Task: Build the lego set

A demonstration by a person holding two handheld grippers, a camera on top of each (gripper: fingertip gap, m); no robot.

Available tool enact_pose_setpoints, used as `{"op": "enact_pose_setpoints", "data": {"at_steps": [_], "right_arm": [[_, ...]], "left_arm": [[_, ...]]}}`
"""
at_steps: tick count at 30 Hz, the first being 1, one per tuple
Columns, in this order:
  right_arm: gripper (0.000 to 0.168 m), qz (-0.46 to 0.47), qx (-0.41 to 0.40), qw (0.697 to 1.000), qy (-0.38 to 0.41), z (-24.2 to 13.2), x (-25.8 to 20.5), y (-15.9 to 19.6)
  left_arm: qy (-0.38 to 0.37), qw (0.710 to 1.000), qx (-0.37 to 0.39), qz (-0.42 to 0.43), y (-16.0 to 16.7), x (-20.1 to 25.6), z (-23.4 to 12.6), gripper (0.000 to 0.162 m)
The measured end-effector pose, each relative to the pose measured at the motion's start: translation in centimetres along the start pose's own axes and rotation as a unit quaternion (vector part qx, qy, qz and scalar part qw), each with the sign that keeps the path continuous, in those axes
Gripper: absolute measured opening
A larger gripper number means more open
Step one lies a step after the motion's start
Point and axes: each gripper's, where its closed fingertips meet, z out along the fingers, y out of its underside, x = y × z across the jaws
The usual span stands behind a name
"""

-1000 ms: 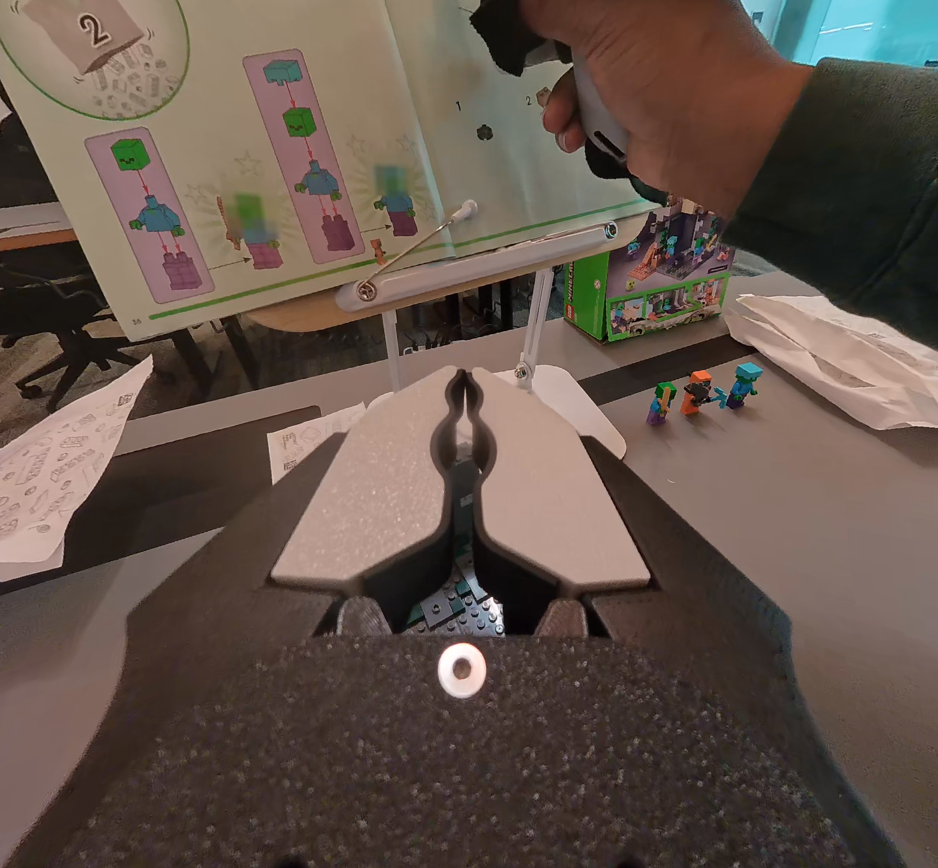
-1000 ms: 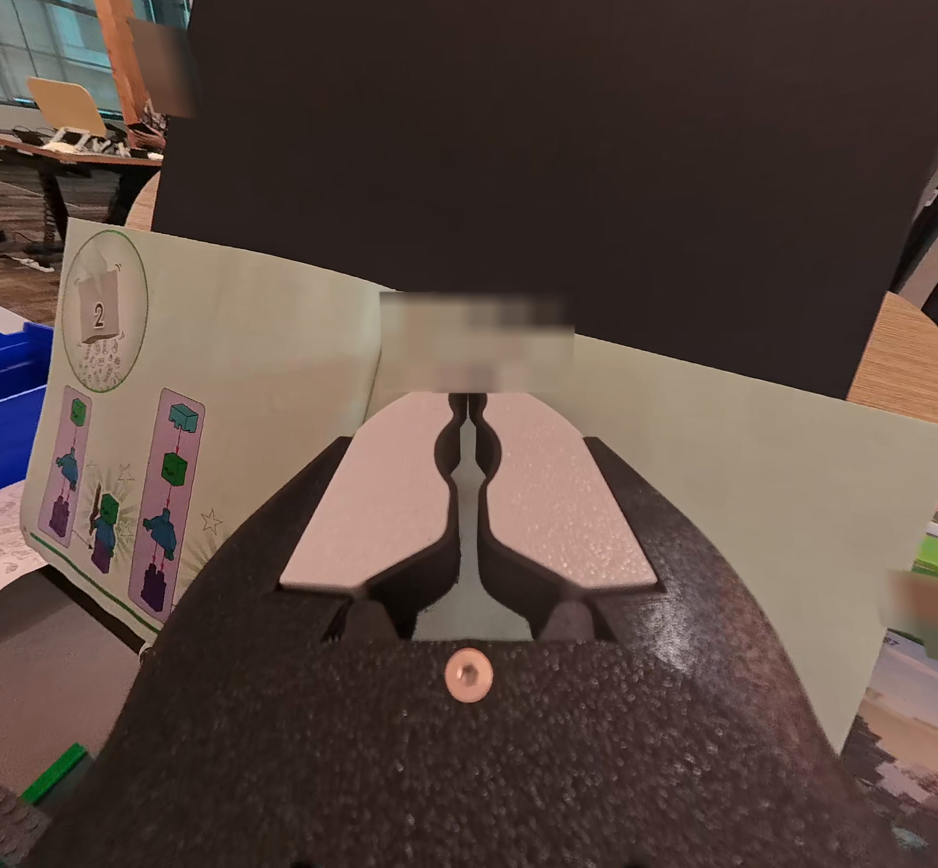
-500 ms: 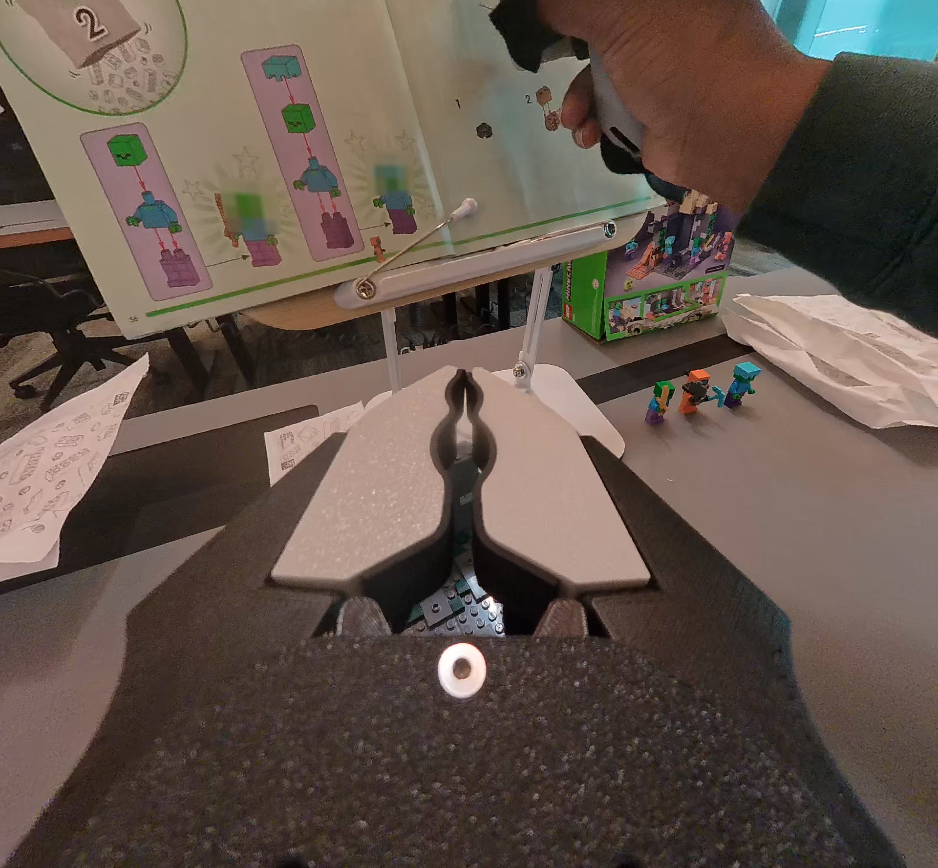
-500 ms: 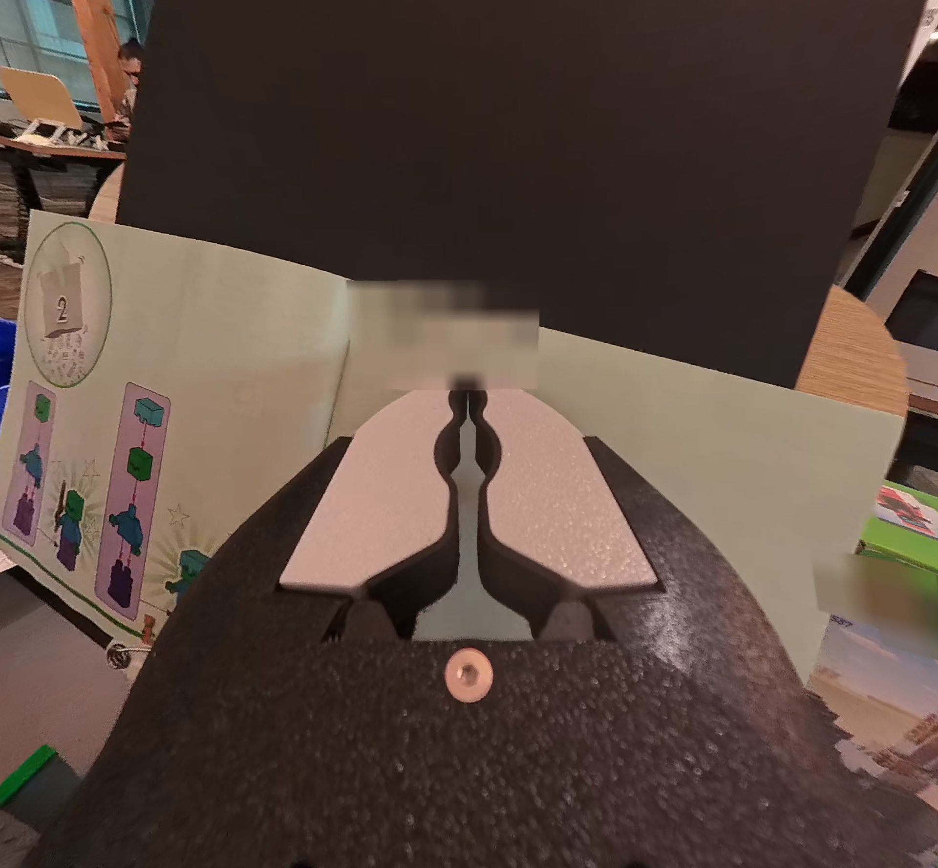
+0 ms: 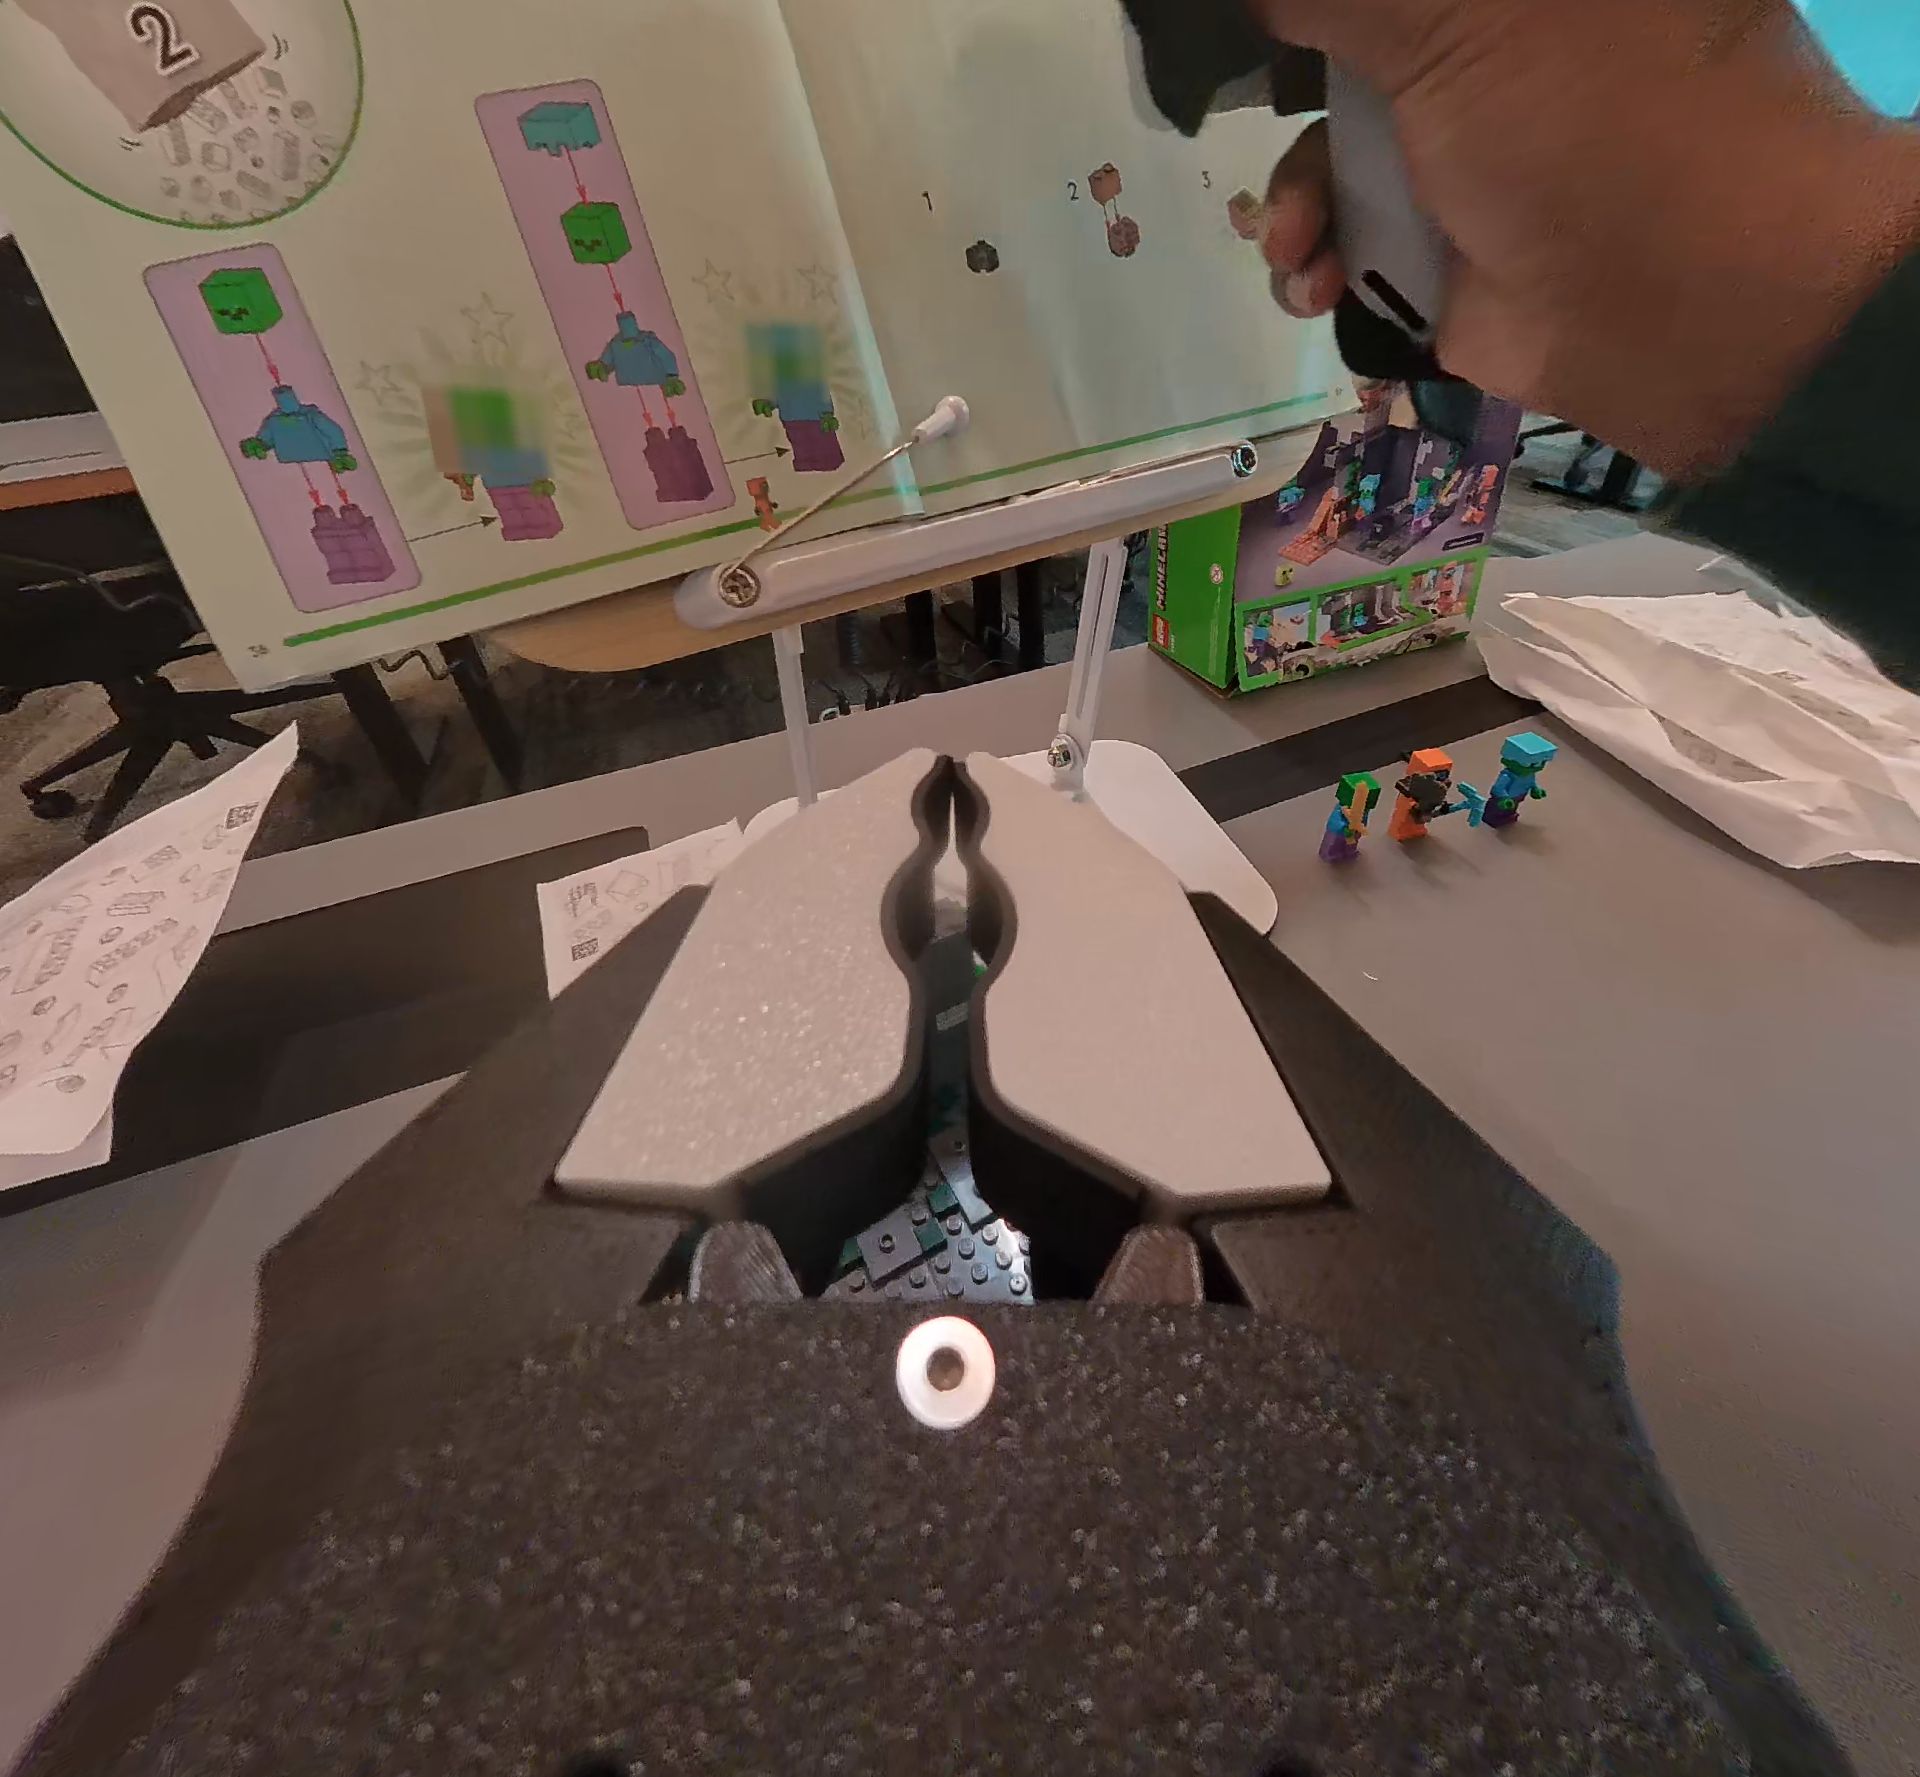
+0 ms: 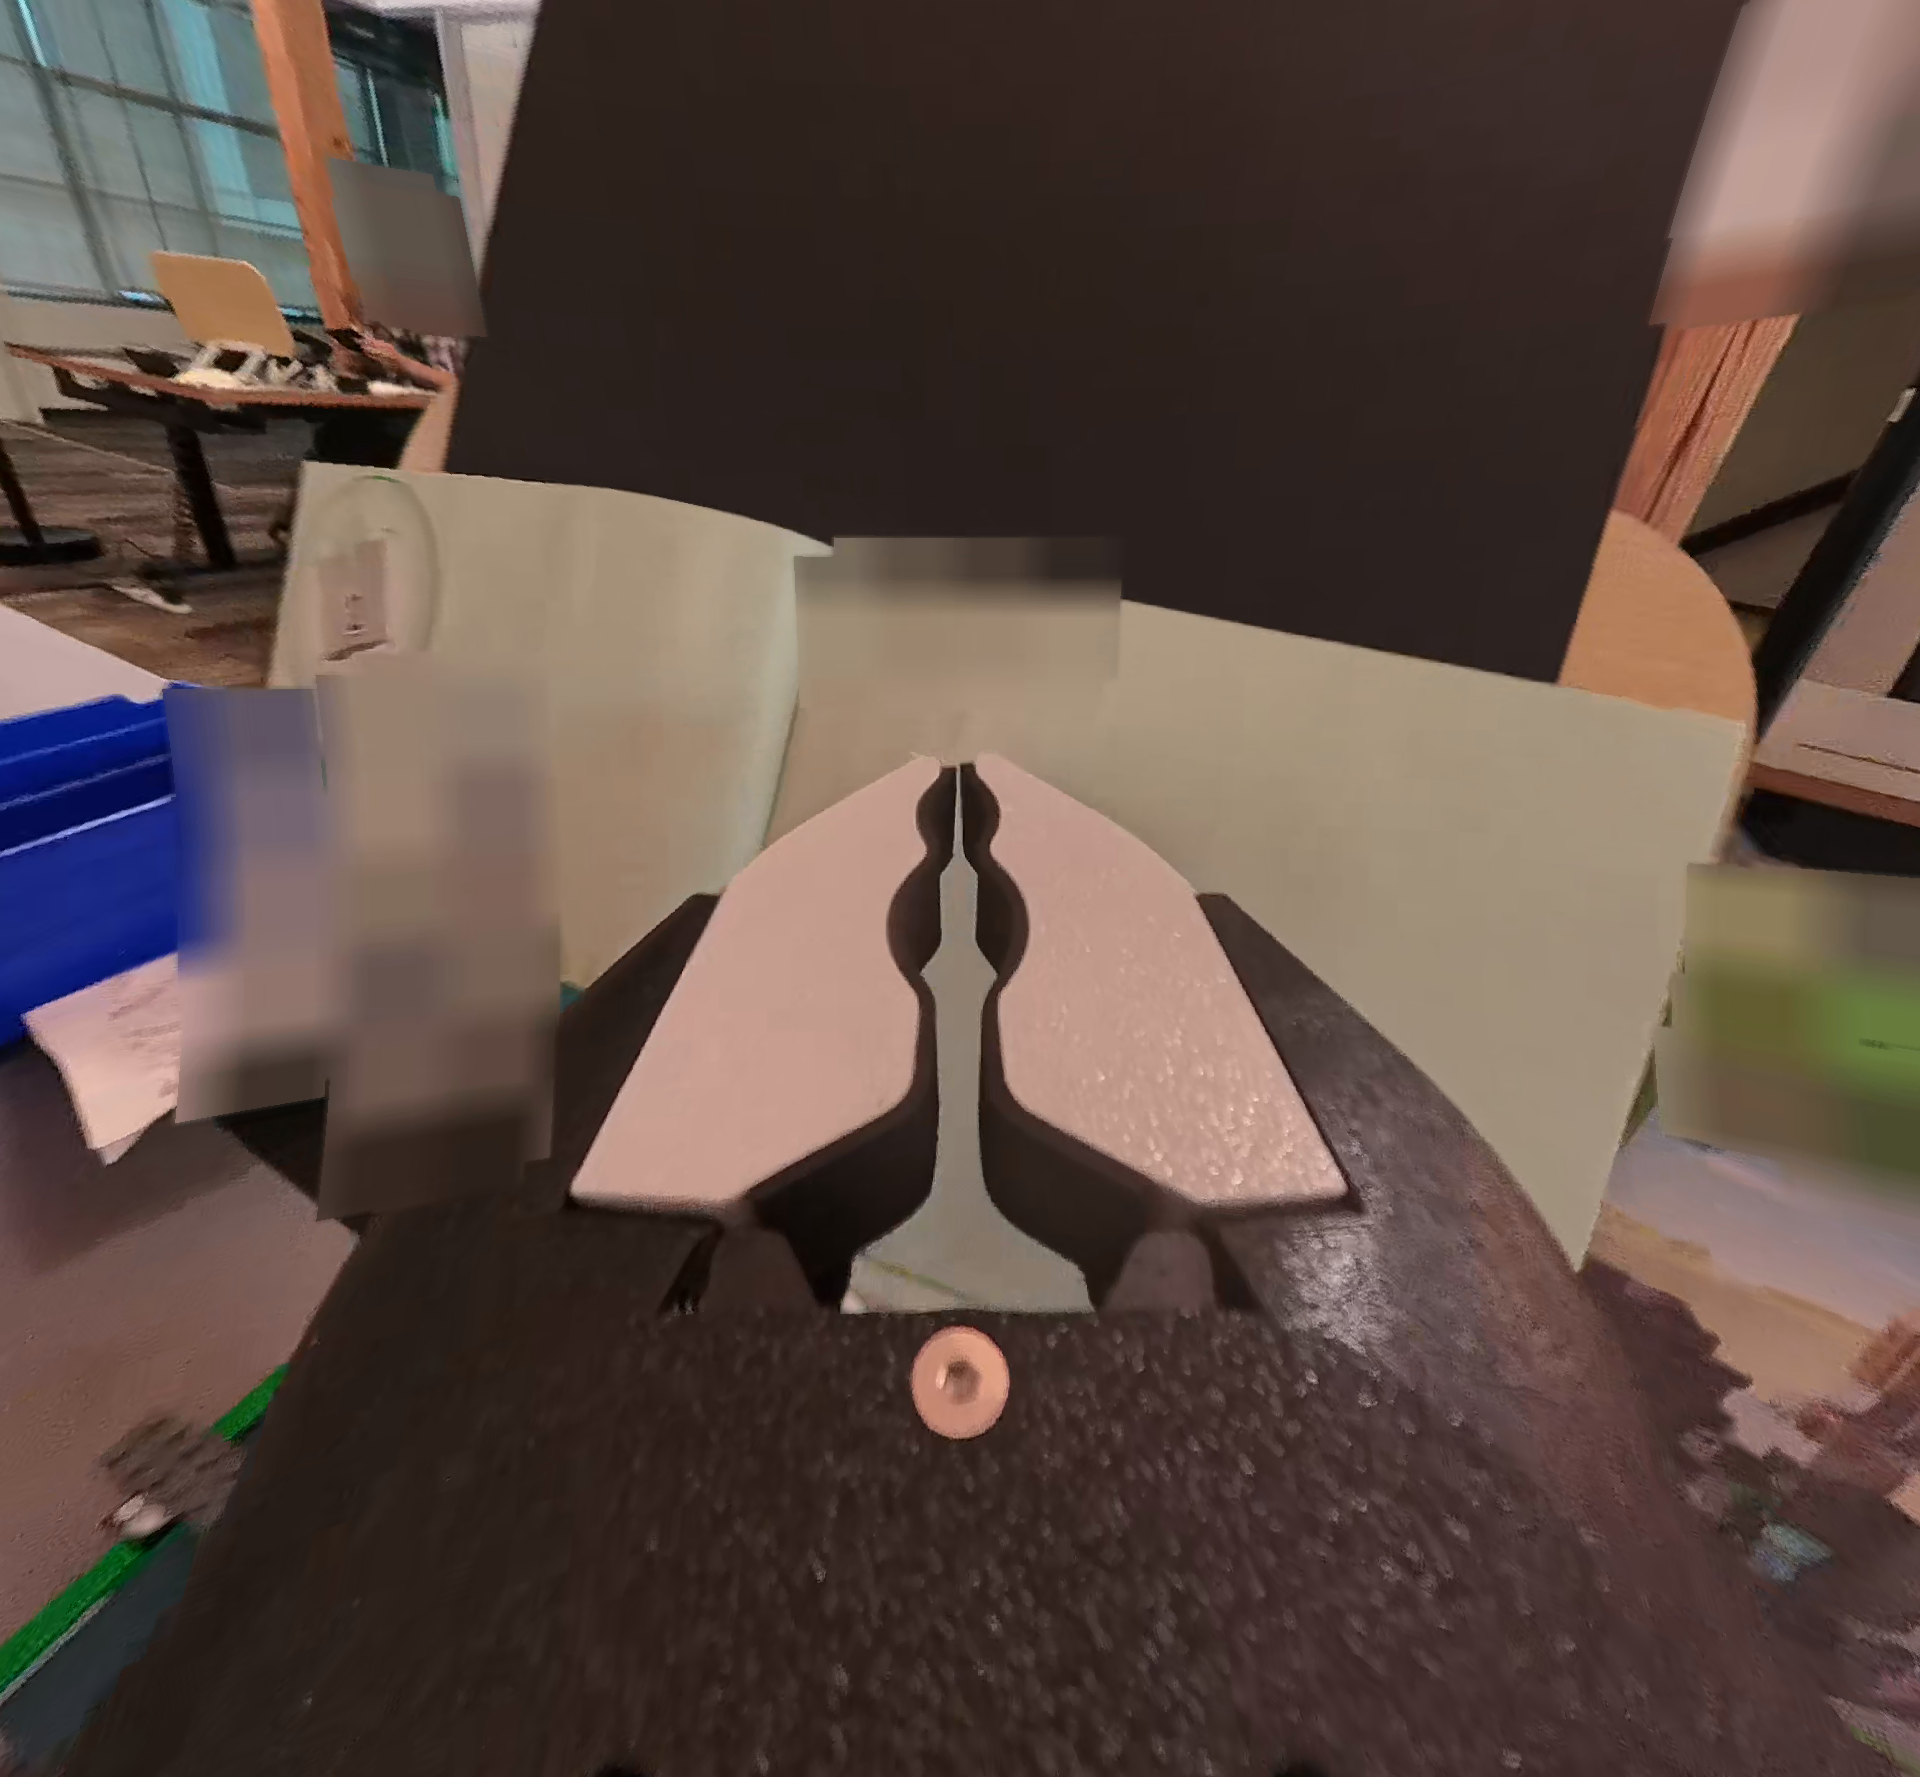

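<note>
My left gripper (image 5: pixel 954 771) is shut and hovers low over the table. A dark grey studded lego plate (image 5: pixel 935 1249) with small dark green pieces shows through the gap under its fingers. The instruction booklet (image 5: pixel 623 13) stands open on a stand (image 5: pixel 966 532) just beyond. A hand (image 5: pixel 1558 117) holds the right gripper at the booklet's upper right. In the right wrist view my right gripper (image 6: pixel 956 773) is shut, its tips against the booklet (image 6: pixel 1351 844) near the fold. I cannot tell whether a page is pinched.
Three minifigures (image 5: pixel 1418 797) stand on the grey table to the right, before a green lego box (image 5: pixel 1340 574) and a crumpled white bag (image 5: pixel 1714 719). A printed paper sheet (image 5: pixel 94 948) lies left. A blue bin (image 6: pixel 83 844) and a green plate edge (image 6: pixel 94 1613) show in the right view. Some 25 cm of space lies between my two pairs of fingers. To reach the dark grey studded lego plate (image 5: pixel 935 1249) in a straight line is about 15 cm for my left fingers, about 35 cm for my right.
The hand with the right gripper has moved right and up along the booklet. The right gripper's tips have closed fully and its view is blurred by motion. The left gripper has stayed put.
</note>
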Motion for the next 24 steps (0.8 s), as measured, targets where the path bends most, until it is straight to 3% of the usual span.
{"op": "enact_pose_setpoints", "data": {"at_steps": [12, 24], "right_arm": [[0.001, 0.025, -0.017, 0.999, -0.022, -10.9, -2.3, 2.8], [0.001, 0.096, -0.087, 0.99, -0.063, -20.3, -5.0, 12.8]], "left_arm": [[0.041, 0.999, 0.017, 0.014, -0.7, 4.5, -0.2, 0.0], [0.07, 0.997, -0.019, 0.03, -0.1, 4.7, -0.4, 0.0]]}}
